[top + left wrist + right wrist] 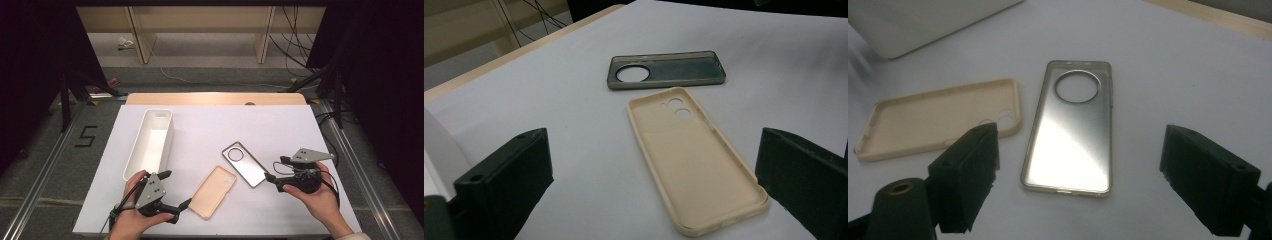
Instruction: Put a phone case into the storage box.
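A beige phone case lies inside-up on the white table sheet, and it also lies between and beyond the jaws in the left gripper view. A grey translucent phone case with a round camera hole rests just right of it, flat, in the right gripper view too. My left gripper is held low at the front left, open, pointing at the beige case without touching it. My right gripper stands open just right of the grey case, holding nothing.
A long white bin stands at the left of the sheet, right behind my left hand. A wooden table edge runs along the back. Black stands and cables flank the table on the floor.
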